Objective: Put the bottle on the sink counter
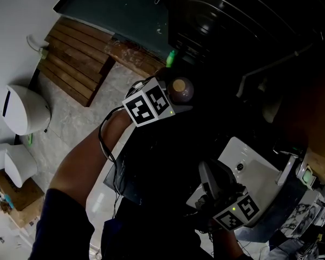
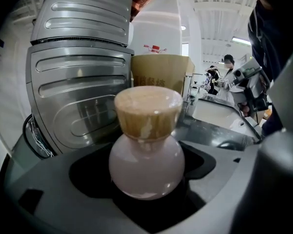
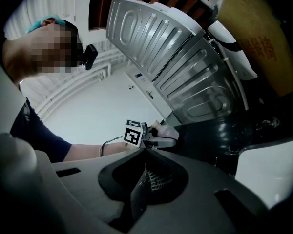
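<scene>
A small round pale-pink bottle [image 2: 146, 162] with a tan cap sits upright between the jaws of my left gripper [image 2: 146, 184], which is shut on its body. In the head view the bottle [image 1: 181, 90] is held above the dark counter [image 1: 206, 123], just past the left gripper's marker cube. My right gripper [image 1: 212, 179] hovers low at the near edge of the white sink [image 1: 254, 169]. Its jaws [image 3: 144, 179] are shut together with nothing between them. From the right gripper view, the left gripper [image 3: 158, 139] and the bottle [image 3: 167, 130] show in the distance.
A ribbed metal panel [image 2: 78, 82] and a cardboard box [image 2: 161, 69] stand behind the bottle. A faucet [image 1: 286, 169] rises at the sink's right. On the floor at left are a white toilet [image 1: 24, 110] and a wooden slatted mat [image 1: 76, 58]. A green bottle [image 1: 171, 58] stands farther back.
</scene>
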{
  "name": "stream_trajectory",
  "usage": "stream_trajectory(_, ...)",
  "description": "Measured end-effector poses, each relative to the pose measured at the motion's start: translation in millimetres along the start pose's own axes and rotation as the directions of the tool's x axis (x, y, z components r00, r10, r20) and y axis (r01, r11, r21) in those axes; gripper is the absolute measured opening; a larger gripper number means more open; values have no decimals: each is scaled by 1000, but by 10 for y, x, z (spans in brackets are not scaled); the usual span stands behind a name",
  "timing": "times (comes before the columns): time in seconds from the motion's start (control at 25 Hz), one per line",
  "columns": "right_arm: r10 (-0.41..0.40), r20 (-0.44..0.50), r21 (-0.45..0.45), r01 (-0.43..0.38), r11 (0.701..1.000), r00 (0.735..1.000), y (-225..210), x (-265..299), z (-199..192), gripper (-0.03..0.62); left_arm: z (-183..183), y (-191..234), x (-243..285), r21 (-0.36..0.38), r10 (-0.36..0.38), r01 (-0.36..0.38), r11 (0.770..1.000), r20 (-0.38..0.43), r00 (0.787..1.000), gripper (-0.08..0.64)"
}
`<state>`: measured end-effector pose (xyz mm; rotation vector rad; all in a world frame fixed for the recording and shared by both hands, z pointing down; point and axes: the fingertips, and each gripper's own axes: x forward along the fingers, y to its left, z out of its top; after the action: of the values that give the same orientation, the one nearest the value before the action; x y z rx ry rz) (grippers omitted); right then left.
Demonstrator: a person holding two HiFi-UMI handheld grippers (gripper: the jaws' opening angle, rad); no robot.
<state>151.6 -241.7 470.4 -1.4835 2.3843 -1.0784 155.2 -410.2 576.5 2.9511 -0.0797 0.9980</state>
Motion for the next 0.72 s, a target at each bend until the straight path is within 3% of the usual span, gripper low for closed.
stream_trajectory(0.72,15,11,26,-15,1000,1000,-46,-67,59,26,-19,1,86,-3,20,-20,1000,-25,999,399)
